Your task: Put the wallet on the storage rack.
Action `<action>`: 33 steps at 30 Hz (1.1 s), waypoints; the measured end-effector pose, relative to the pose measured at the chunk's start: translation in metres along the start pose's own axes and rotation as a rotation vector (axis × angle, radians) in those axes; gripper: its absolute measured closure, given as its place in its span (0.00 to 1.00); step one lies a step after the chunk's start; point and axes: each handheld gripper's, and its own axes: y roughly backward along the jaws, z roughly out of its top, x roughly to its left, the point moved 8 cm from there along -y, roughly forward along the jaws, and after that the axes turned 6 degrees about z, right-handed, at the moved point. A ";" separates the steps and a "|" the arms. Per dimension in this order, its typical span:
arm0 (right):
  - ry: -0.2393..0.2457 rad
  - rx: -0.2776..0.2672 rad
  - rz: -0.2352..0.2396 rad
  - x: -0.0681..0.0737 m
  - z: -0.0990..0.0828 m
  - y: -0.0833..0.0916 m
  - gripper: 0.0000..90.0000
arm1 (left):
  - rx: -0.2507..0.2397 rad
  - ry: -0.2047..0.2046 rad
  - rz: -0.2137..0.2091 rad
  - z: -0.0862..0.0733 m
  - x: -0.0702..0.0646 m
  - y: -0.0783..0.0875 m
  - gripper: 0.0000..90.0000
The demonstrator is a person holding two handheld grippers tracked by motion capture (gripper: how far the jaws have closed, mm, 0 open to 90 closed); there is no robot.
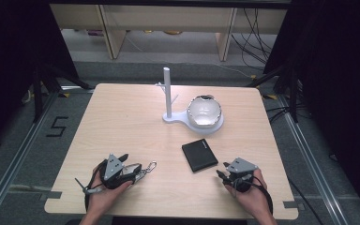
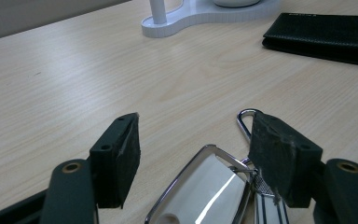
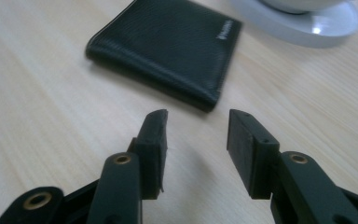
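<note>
Overhead view; two close tabletop views

A light wooden desk (image 1: 122, 126) with rounded corners carried the things. Toward its far edge, right of the middle, stood a white stand (image 1: 178, 117) with an upright branched post, and a silvery bowl (image 1: 204, 111) sat on the stand's round tray. A black wallet (image 1: 199, 155) lay flat nearer the near edge, right of centre, well apart from the stand. A set of keys (image 1: 140, 171) with a chrome fob and a carabiner clip lay close to the near-left corner.
</note>
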 end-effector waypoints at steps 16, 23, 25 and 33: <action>0.429 0.271 0.093 -0.007 0.028 -0.037 0.52 | -0.003 -0.011 -0.013 0.000 -0.001 -0.002 0.36; 0.497 0.301 0.142 -0.007 0.038 -0.045 0.52 | 0.000 -0.021 -0.015 0.000 -0.002 -0.002 0.36; 0.464 0.318 0.157 -0.006 0.039 -0.047 0.52 | 0.005 -0.019 -0.010 0.000 -0.002 -0.001 0.36; 0.470 0.393 0.240 -0.010 0.042 -0.050 0.61 | 0.008 -0.031 -0.015 0.000 -0.003 -0.001 0.36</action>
